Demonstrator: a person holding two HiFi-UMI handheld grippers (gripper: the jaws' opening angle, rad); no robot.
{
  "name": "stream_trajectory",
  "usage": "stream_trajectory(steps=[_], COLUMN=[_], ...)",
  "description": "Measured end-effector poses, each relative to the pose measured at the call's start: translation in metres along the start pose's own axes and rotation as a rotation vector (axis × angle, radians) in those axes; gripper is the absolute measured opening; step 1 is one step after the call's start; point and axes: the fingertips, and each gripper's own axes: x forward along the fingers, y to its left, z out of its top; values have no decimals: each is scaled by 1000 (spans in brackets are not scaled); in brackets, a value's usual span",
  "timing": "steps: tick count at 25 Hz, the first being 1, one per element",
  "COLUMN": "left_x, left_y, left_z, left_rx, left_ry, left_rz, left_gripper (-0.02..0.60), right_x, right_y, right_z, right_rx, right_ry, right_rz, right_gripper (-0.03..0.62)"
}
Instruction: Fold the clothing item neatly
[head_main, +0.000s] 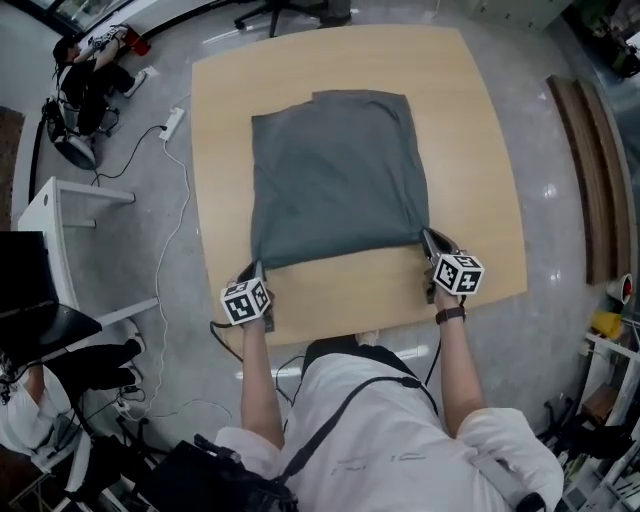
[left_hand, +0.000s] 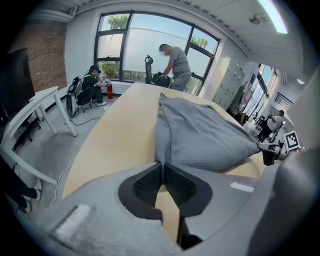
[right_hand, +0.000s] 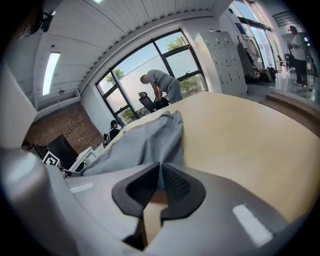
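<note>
Listing what we find at the wooden table (head_main: 470, 150), taken claw by claw.

1. Left claw (head_main: 257, 270). We record its jaws pressed together, pinching the near left corner of the grey garment (head_main: 335, 175). In the left gripper view the cloth comes straight out of the meeting tips and widens ahead and to the right of them. Bare tabletop lies to the left of the tips.

2. Right claw (head_main: 426, 237). We record its jaws also pressed together, pinching the garment's near right corner. A strip of grey cloth shows between the pads in the right gripper view. The fabric runs ahead and to the left of the tips, with bare tabletop to their right.

3. Grey garment. We place its near edge between the two claws, a corner in each. The rest spreads over the table beyond them as a rough square.

4. Wristwatch (head_main: 450, 314). We note it on the arm just behind the right claw.

5. Surroundings, well beyond the claws:
- a standing person (left_hand: 175, 62) bent over by the window, past the far end of the table
- a seated person (left_hand: 92, 82) far ahead and left of the left claw
- a white desk (left_hand: 35, 105) on that same side
- a white cable (head_main: 165, 250) trailing on the floor outside the left claw
</note>
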Motion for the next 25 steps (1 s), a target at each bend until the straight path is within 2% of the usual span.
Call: stream_trajectory(steps=[6,9,14,17,20,23,25], left_x=[-41,-64,-92,-97,-110,-143,-172], left_y=[5,-2,-6,-10,-6,3,-1], left_z=[-82,-122,-165,-180,-187,-184,-173], left_rx=[-94,-78,-47,1,44,29,19], left_ry=[26,56,58,47,14,-58,-129], left_rz=[-22,-32,-12,12,64,126,135], left_gripper=[17,18,18,24,45,43,33], right_x=[-49,-78,-116,-132,-147,-172,-192], right_y=[-3,-9,-9,-11,-19,-23,-14], right_z=[-54,-81,-122,-141,-144,-129,-110], right_rx=[-14,-23,-36,-26,-11,-15,-20], right_ry=[53,81,97,74,14,-52,-113], right_rz=[8,10,0,-9,-45,-63,-36], right_gripper=[20,20,20,21,49,49,36])
